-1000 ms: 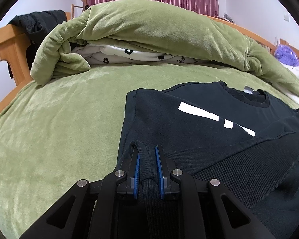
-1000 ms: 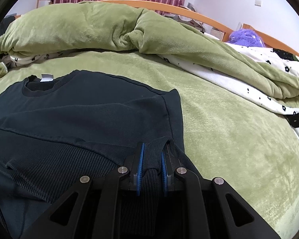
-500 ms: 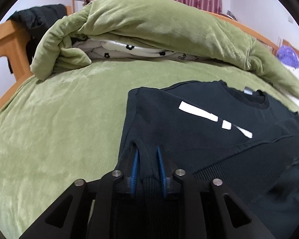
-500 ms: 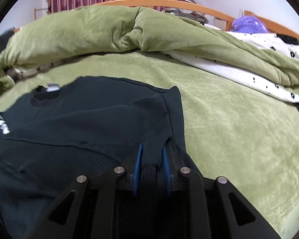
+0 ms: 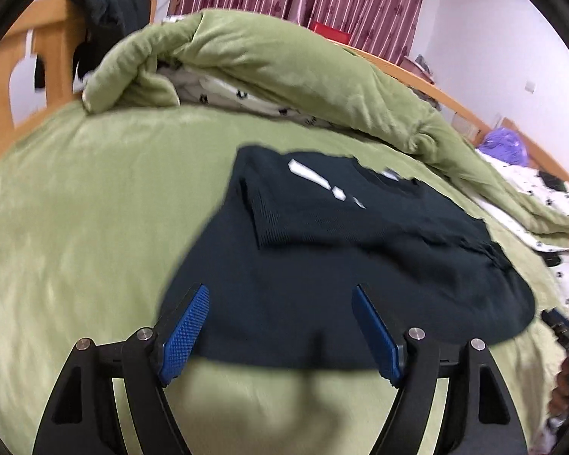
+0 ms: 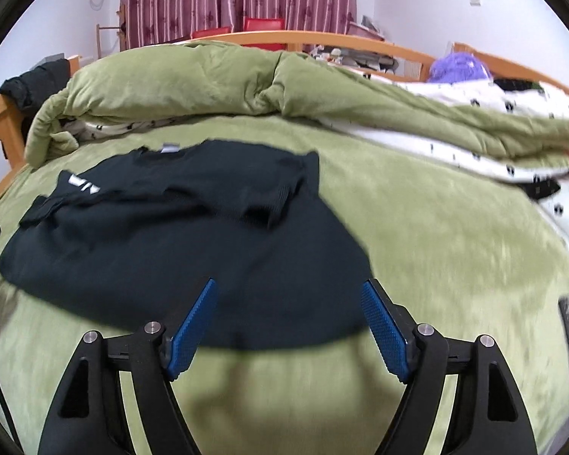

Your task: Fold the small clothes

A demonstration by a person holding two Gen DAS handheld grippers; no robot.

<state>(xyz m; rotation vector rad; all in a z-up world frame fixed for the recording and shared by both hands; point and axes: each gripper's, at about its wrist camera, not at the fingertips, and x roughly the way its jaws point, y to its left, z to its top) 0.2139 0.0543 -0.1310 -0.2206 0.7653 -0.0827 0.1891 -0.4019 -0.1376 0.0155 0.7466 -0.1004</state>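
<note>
Left view: my left tongs (image 5: 280, 326) have let go of the hem and now gape empty above the black sweater (image 5: 341, 258), folded on the bed (image 5: 76, 208). Right view: right tongs (image 6: 288, 318) likewise released, spread wide; this fold looks done.

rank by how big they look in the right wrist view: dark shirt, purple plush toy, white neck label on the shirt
1. dark shirt
2. purple plush toy, though it lies farther off, so it may look smaller than it is
3. white neck label
</note>
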